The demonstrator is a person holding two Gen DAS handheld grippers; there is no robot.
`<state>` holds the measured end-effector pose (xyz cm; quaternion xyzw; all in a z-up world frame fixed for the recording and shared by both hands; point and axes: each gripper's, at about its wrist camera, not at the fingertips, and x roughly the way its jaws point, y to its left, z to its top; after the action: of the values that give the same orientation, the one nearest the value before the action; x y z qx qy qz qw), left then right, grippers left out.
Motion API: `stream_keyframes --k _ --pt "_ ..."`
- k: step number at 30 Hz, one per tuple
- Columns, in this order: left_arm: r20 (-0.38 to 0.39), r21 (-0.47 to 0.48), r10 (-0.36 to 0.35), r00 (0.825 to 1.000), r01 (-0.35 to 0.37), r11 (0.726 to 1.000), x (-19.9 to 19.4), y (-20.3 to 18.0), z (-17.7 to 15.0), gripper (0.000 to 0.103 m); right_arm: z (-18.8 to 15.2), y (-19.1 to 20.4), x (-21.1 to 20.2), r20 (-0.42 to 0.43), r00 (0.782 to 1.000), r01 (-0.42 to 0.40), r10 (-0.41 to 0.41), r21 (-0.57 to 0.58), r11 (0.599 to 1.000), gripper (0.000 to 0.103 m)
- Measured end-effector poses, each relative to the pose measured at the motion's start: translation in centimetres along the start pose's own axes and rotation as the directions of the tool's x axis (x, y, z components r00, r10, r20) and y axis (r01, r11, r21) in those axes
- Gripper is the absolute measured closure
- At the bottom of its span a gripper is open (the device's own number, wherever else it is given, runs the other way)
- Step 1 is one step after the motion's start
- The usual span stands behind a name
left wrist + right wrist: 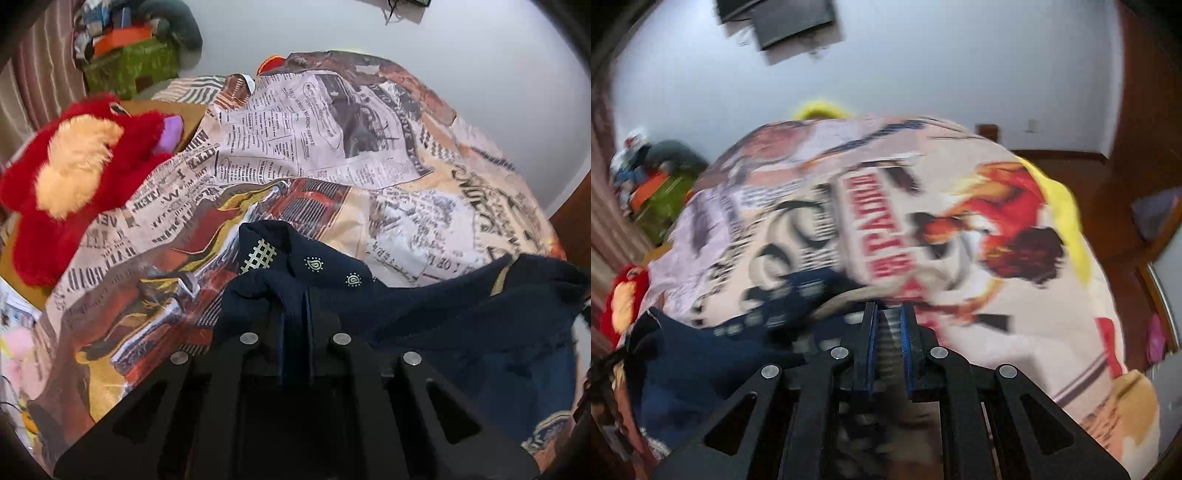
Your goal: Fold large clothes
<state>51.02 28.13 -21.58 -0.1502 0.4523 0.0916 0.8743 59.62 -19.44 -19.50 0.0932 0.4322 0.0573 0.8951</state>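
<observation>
Newsprint-patterned bedding [280, 147] is covering the whole work surface, a bed whose cover is printed with headlines, car pictures and red and orange graphics. Behind it a pale grey-white wall [424, 40] is filling the top of both views, with a dark flat object [779, 18] mounted on it, blurred in the right wrist view. A red plush toy [70, 181] with a cream patch and purple nose is lying at the bed's left edge, partly on the cover. Beyond it a green box [129, 70] topped with an orange item and loose clutter is sitting by a striped curtain [33, 74]. Reddish-brown wood [1137, 110] is framing the right side of the room.

The navy garment [424, 317], dotted with small pale paisley motifs, is lying bunched on the near part of the cover and stretching between both tools. The left gripper [295, 314] is clamping a fold of it, the cloth hiding the fingertips. The right gripper [889, 325] is showing blue-edged pads close together with a narrow gap; whether it is pinching the garment's pale-trimmed edge is impossible to tell through the motion blur. A yellow item [1067, 210] is peeking from behind the bedding, its shape cut off.
</observation>
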Motion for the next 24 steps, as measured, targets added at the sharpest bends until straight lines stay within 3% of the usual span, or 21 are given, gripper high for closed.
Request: stream_keyframes --k 2,5,9,13,17,24 --pt "-0.011 0.005 -0.019 1.0 0.019 1.0 -0.6 0.1 0.3 0.092 0.3 -2.5 0.1 -0.055 0.997 -0.04 0.045 0.082 0.996 0.095" --pt "-0.006 0.064 0.004 1.0 -0.004 0.998 -2.3 -0.8 0.6 0.088 0.4 -4.1 -1.0 -0.07 0.997 -0.03 0.036 0.092 0.995 0.095" --pt "0.066 0.176 0.068 0.996 -0.079 0.981 -5.8 -2.9 0.7 0.052 0.2 -3.2 -3.7 -0.055 0.998 -0.035 0.035 0.007 0.999 0.095" --pt "0.137 0.267 0.034 0.99 -0.07 0.961 -9.9 -5.4 0.3 0.037 -0.5 0.9 -6.7 -0.033 0.997 -0.08 0.076 -0.143 0.986 0.094" --pt "0.132 0.312 -0.038 0.99 -0.005 0.95 -11.5 -7.5 -0.6 0.031 -1.3 5.7 -8.8 -0.012 0.989 -0.147 0.149 -0.25 0.957 0.094" --pt "-0.019 0.358 -0.161 0.987 0.157 0.921 -8.9 -10.3 -4.7 0.03 -4.3 13.8 -9.1 -0.07 0.96 -0.276 0.27 -0.364 0.89 0.093"
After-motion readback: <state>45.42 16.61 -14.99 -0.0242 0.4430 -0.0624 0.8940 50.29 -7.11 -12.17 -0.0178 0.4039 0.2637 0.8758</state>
